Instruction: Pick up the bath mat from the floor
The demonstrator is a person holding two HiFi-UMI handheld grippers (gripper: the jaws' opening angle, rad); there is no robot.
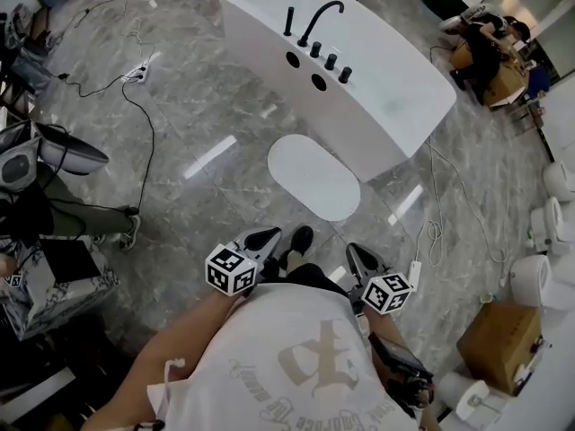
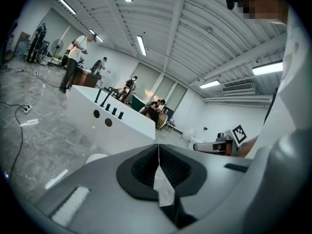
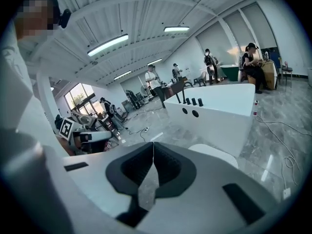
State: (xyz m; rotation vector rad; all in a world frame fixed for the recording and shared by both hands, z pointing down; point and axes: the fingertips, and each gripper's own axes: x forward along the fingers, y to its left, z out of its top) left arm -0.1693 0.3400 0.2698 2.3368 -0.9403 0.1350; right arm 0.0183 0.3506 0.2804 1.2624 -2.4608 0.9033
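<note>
White and oval, the bath mat (image 1: 314, 176) lies flat on the grey marble floor (image 1: 198, 106), ahead of both claws and well apart from them. The left claw (image 1: 260, 239) has its jaws pressed together, with nothing between them. In the left gripper view the mat shows only as a small pale patch ahead of the closed tips, to their left. The right claw (image 1: 359, 259) is also pressed together and pinches nothing. In the right gripper view the mat lies beyond the tips, to their right. Farther from the claws than the mat stands a white bathtub (image 1: 359, 88) with a black faucet (image 1: 319, 16). The mat's far end lies just beside the tub wall. Between the two claws a black shoe (image 1: 301, 241) of the person is seen.
</note>
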